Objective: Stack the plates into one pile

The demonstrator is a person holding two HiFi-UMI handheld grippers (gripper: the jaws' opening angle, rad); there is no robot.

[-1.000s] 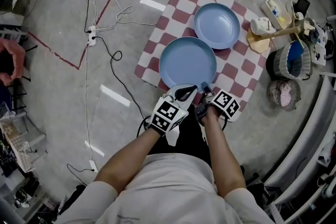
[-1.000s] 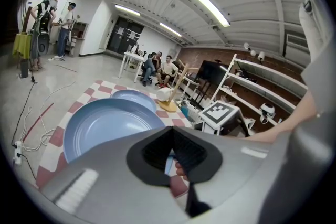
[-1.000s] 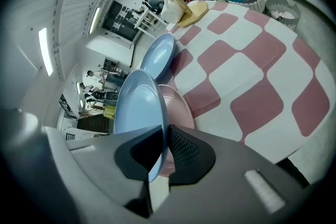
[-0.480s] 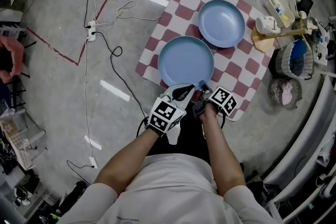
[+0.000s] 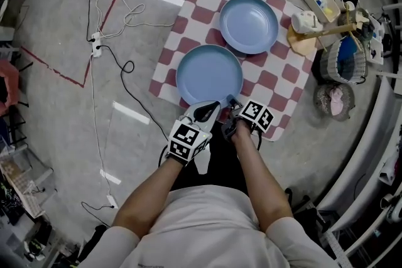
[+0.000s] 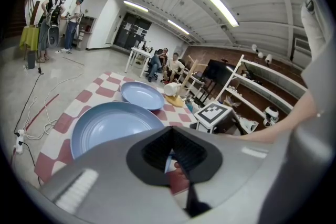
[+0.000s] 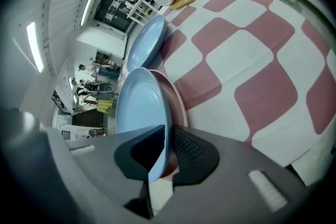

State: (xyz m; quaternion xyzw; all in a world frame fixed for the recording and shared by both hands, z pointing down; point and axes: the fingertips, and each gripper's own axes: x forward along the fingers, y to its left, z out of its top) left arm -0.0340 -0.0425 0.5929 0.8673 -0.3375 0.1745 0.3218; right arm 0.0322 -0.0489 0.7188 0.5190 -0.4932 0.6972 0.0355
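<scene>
Two blue plates lie side by side on a red-and-white checked cloth [image 5: 271, 81]: a near plate [image 5: 209, 74] and a far plate [image 5: 249, 23]. Both grippers sit at the near plate's closest rim. My right gripper [image 5: 230, 105] is shut on that rim; in the right gripper view the near plate's [image 7: 140, 113] edge runs between the jaws of the right gripper [image 7: 167, 150], and the far plate [image 7: 147, 42] lies beyond. My left gripper [image 5: 210, 111] is just left of it, jaws together over the rim. In the left gripper view the left gripper [image 6: 171, 153] hides the near plate's [image 6: 113, 126] front edge.
Cables [image 5: 119, 64] and a power strip [image 5: 95, 42] lie on the floor left of the cloth. To the right stand a white jug [image 5: 303, 21] on a wooden board, a wicker basket [image 5: 346, 58] and a small bowl-like basket [image 5: 331, 100]. People sit in the background of the left gripper view.
The head view has swung, so the cloth and plates sit higher and further left in it. Both grippers stay at the near plate's closest rim; the plates have not visibly moved on the cloth.
</scene>
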